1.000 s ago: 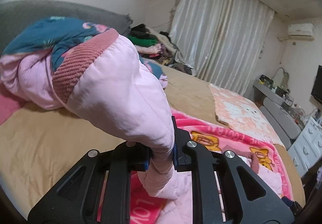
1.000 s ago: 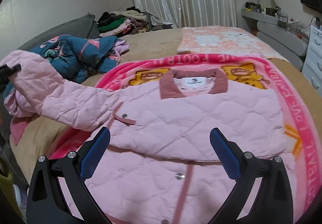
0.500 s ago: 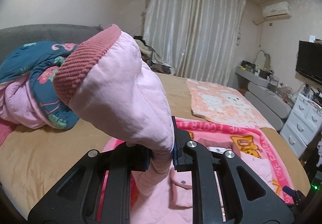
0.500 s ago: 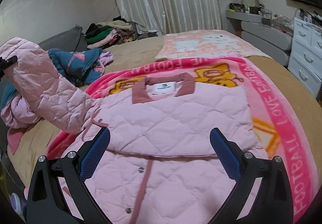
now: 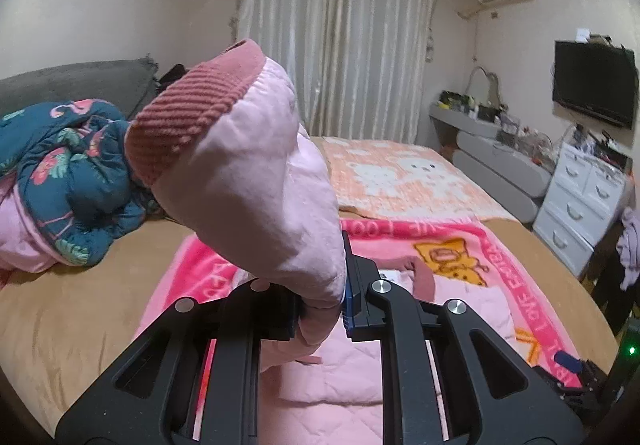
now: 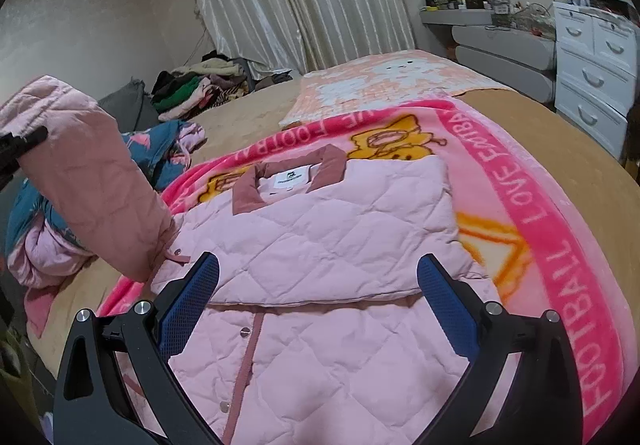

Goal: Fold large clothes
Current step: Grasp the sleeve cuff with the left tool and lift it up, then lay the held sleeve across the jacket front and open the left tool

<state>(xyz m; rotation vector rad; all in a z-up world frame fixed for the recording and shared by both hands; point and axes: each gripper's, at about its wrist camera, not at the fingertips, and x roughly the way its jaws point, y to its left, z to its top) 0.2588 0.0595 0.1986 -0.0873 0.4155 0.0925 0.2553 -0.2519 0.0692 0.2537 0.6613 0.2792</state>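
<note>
Jacket (image 6: 320,245), pink and quilted, is laid flat with its front up on a pink blanket (image 6: 560,245) spread over the bed (image 6: 580,133), its collar (image 6: 288,181) toward 12 o'clock in the right wrist view. The left sleeve (image 5: 256,185) is lifted clear of the bed and is pinched between the fingers of the left gripper (image 5: 320,309), which are closed narrowly on the fabric; the ribbed cuff (image 5: 192,113) stands up toward 11 o'clock in the left wrist view. In the right wrist view the raised sleeve is seen at 9 o'clock. The fingers of the right gripper (image 6: 318,305) are spread wide above the jacket's chest and nothing is held between them. A crumpled blue floral quilt (image 5: 68,173) is seen at 9 o'clock, well apart from the jacket.
</note>
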